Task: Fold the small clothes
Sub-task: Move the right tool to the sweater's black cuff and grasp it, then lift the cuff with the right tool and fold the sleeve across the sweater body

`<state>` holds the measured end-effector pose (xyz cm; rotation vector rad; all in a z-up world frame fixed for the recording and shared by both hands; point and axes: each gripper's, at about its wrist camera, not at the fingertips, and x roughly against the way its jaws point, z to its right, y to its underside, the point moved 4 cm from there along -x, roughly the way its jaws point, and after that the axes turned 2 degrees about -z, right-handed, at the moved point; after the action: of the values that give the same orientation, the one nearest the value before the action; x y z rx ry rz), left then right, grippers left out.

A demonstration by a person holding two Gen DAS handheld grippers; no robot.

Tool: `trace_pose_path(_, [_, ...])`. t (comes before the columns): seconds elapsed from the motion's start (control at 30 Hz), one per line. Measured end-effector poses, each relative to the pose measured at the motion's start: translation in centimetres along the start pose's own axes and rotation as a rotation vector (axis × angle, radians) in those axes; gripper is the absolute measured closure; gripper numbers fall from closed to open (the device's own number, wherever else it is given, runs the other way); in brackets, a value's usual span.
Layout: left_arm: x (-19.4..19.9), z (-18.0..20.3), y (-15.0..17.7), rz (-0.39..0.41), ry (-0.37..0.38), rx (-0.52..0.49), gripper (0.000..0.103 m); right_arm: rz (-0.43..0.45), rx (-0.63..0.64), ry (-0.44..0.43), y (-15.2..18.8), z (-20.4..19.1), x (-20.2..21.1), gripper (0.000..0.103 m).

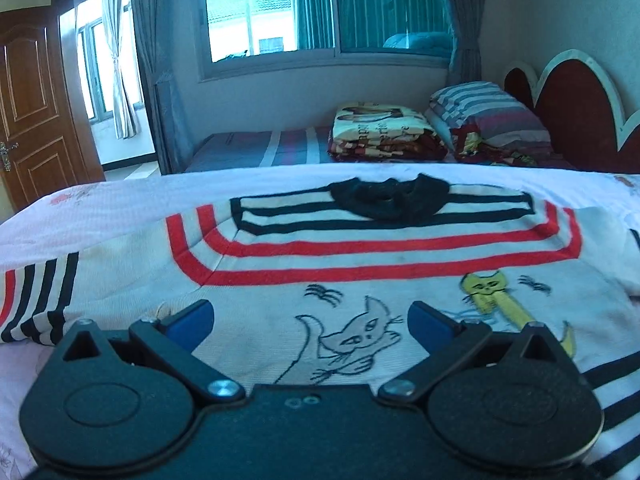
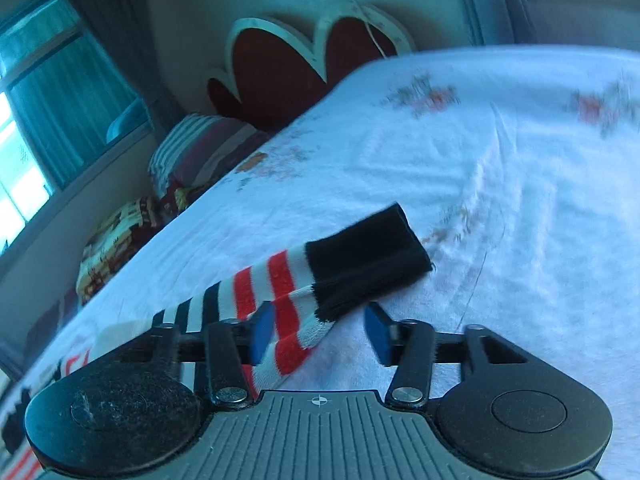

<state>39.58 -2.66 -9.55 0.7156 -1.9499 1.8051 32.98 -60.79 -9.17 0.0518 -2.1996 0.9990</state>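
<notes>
a small white knitted sweater with red and black stripes, a black collar and cat drawings lies spread flat on the bed's pale pink flowered sheet, collar toward the far side.

the left gripper hangs low over the near hem of the sweater. its blue-padded fingers stand wide apart, one on each side of the outlined cat drawing, with nothing clamped between them; whether the tips touch the cloth i cannot tell.

the right gripper is at the striped sleeve, which runs from the left toward its black cuff lying on the sheet. its fingers are about half open, and no earlier view shows their travel. the left blue pad lies against the red and white stripes, the right pad stands clear over bare sheet, so the sleeve is not pinched.

far off by the window sit a folded patterned blanket and a striped pillow.
</notes>
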Motion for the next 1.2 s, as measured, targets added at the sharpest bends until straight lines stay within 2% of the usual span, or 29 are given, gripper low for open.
trace_pose_path(0.13, [-1.2,-0.7,-0.1,-0.015,-0.027,0.006,0.001,-0.008,-0.08,0.011,-0.5,1.6,-1.4,0.055])
trace_pose_path(0.27, [-2.2,-1.6,-0.4,-0.034,-0.045,0.035,0.001,0.008,-0.082,0.004,-1.0,1.7,-2.0,0.056])
trace_pose_path(0.33, [-2.6,-2.1,-0.4,-0.041,-0.052,0.049,0.001,0.009,-0.088,0.006,-1.3,1.8,-2.4,0.084])
trace_pose_path(0.37, [-2.7,-2.4,-0.4,-0.043,-0.056,0.056,0.001,0.006,-0.095,0.003,-1.4,2.0,-2.7,0.09])
trace_pose_path(0.43, [-3.0,-2.7,-0.4,-0.053,-0.062,0.067,0.001,0.003,-0.101,0.003,-1.6,2.2,-2.9,0.095])
trace_pose_path(0.53, [-2.8,-3.3,-0.1,-0.063,-0.06,0.077,0.001,0.01,-0.056,0.01,-1.8,1.5,-2.9,0.096])
trace_pose_path(0.67, [-2.5,-4.1,0.1,-0.077,-0.056,0.057,0.001,0.048,0.104,-0.008,-1.7,-2.1,-2.0,0.096])
trace_pose_path(0.77, [-2.2,-5.2,0.0,-0.08,-0.079,0.052,0.001,0.064,0.204,-0.066,-1.0,-5.8,-1.0,0.096])
trace_pose_path(0.87, [-1.9,-6.8,0.0,-0.086,-0.06,0.085,0.001,0.055,0.279,-0.125,0.8,-9.6,-0.1,0.096])
trace_pose_path(1.2, [-1.6,-9.4,0.5,-0.099,0.003,0.091,0.001,-0.088,0.388,-0.317,9.8,-20.8,1.4,0.096])
